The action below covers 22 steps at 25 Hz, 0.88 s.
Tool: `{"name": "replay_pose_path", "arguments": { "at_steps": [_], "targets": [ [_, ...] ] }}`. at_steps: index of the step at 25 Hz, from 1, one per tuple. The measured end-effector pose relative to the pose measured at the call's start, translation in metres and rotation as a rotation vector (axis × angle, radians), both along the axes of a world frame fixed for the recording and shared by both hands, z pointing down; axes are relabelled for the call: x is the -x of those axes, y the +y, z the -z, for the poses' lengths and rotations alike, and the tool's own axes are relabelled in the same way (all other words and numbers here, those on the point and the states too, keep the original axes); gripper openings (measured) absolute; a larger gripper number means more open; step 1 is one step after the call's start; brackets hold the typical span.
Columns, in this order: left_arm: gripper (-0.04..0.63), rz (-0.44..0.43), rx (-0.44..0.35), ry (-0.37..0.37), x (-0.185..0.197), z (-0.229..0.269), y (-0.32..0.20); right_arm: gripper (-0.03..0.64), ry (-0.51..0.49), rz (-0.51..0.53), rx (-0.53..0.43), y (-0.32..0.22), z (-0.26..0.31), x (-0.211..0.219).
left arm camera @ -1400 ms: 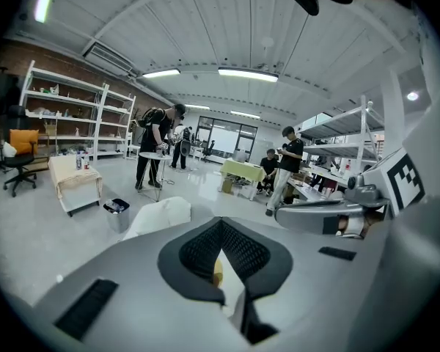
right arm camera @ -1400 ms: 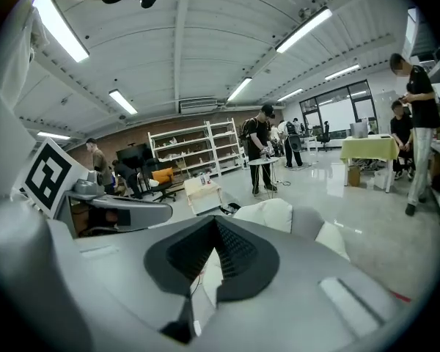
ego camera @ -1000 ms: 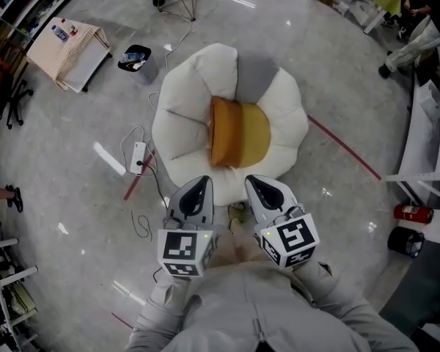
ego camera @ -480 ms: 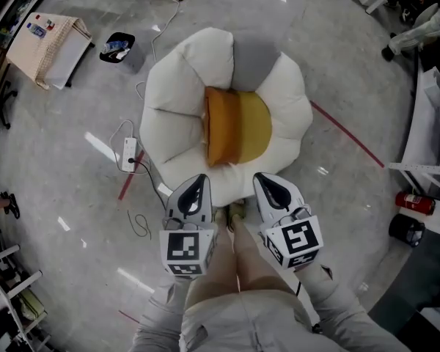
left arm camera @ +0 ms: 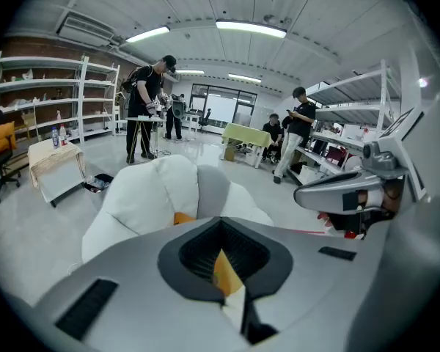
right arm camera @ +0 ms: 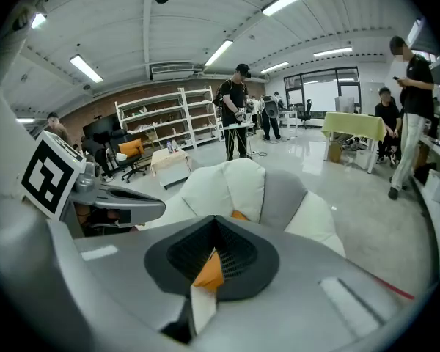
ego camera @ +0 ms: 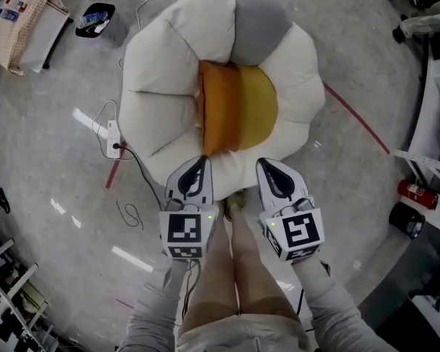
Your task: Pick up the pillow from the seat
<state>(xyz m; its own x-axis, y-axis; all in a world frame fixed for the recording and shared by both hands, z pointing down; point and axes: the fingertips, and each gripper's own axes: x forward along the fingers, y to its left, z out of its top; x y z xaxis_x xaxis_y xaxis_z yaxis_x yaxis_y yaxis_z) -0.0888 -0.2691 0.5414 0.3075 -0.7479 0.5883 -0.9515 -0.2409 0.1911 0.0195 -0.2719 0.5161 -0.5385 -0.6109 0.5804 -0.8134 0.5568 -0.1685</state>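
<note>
Clutter and bystanders on a workshop floor.
A white power strip [ego camera: 114,139] lay on the glossy grey floor [ego camera: 51,167] at left, just beside a red tape strip [ego camera: 111,176]. At far left stood a cloth-covered counter [ego camera: 26,22] with a black tray [ego camera: 95,16] beside it. A red fire extinguisher [ego camera: 418,194] sat at right. People [left arm camera: 150,101] stood far off, near a green-draped counter [left arm camera: 247,134].

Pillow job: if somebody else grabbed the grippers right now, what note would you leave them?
Left gripper: shut, empty, held at the near edge of the white flower-shaped seat.
Right gripper: shut, empty, alongside it.
The orange pillow lies in the middle of the seat, untouched.
Done: nothing grasped yet.
Left: open the jaws, reach forward, grip the pillow and lift it off.
</note>
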Motion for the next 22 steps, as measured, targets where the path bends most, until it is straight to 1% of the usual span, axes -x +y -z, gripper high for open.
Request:
{"name": "replay_pose_path", "arguments": {
  "at_steps": [3,6,8,12,14,15,16,18,22],
  "targets": [
    [-0.002,-0.007,0.021,-0.004,-0.002,-0.037,-0.01,-0.002,0.01,-0.016,0.028,-0.005,-0.035,-0.001],
    [-0.002,0.005,0.063,0.007,0.0,-0.076,-0.018,-0.002,0.015,-0.042,0.066,-0.009,-0.072,-0.001],
    [-0.002,0.011,0.106,0.014,-0.001,-0.107,-0.019,-0.002,0.019,-0.055,0.086,-0.01,-0.094,-0.002],
    [-0.001,0.031,0.198,-0.006,0.008,-0.165,-0.022,-0.002,0.012,-0.051,0.115,-0.008,-0.127,0.006],
    [0.0,0.047,0.265,0.019,0.012,-0.195,-0.028,-0.002,0.01,-0.041,0.122,-0.008,-0.139,0.012],
    [0.021,0.052,0.31,0.047,0.011,-0.212,-0.032,-0.002,0.008,-0.039,0.126,-0.008,-0.146,0.014],
    [0.175,0.053,0.357,0.078,0.01,-0.229,-0.037,-0.002,0.004,-0.038,0.131,-0.007,-0.151,0.014],
    [0.219,0.057,0.43,0.124,0.006,-0.259,-0.045,-0.002,-0.006,-0.036,0.143,-0.006,-0.161,0.014],
    [0.403,0.035,0.521,0.141,0.002,-0.304,-0.057,-0.002,-0.007,-0.023,0.173,0.003,-0.177,0.01]
  ]
}}
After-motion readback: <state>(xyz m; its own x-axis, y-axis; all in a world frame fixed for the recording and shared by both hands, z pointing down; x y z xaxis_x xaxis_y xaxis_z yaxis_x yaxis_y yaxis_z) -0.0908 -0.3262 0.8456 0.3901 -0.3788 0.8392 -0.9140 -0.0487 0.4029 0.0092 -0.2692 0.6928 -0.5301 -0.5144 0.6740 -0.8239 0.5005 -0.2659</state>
